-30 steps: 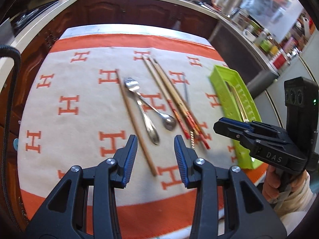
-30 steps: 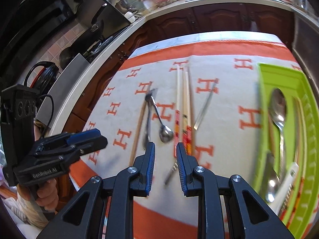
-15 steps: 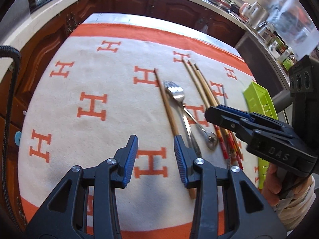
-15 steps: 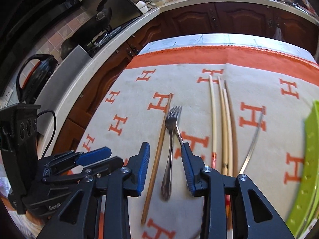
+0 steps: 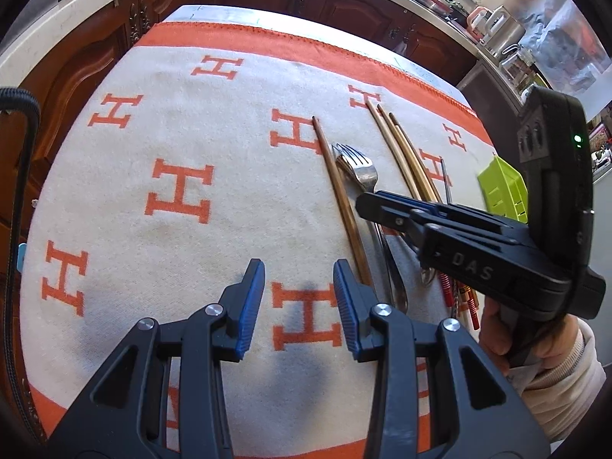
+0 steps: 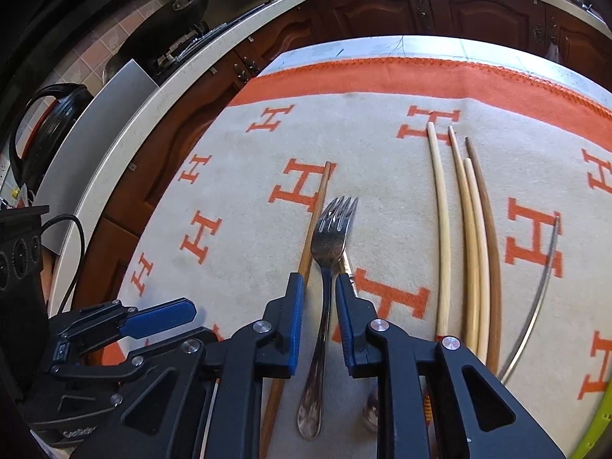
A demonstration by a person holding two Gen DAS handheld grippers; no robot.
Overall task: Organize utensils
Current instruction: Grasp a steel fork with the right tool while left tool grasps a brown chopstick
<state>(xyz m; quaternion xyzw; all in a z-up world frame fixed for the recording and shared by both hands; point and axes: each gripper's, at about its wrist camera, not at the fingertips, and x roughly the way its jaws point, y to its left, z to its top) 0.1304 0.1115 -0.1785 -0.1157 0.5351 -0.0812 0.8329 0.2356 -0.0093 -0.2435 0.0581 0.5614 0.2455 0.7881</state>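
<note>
A steel fork [image 6: 332, 237] lies on the cloth, tines pointing away; it also shows in the left wrist view [image 5: 357, 168]. My right gripper [image 6: 319, 287] is open and low over the fork, one finger on each side of its neck, apart from it. In the left wrist view the right gripper [image 5: 373, 201] hangs over the fork's handle. A brown chopstick [image 6: 313, 229] lies just left of the fork. A small spoon under the fork is mostly hidden. My left gripper [image 5: 298, 281] is open and empty over bare cloth, left of the utensils.
Several pale and brown chopsticks [image 6: 468, 237] and a thin metal rod [image 6: 543, 279] lie right of the fork. The green utensil tray [image 5: 503, 187] sits at the right, partly behind the right gripper. The cream and orange cloth [image 5: 179, 195] covers the table; dark cabinets stand beyond.
My right gripper has moved left from the tray side and come down until its fingers straddle the fork's neck. My left gripper has shifted left, away from the utensils.
</note>
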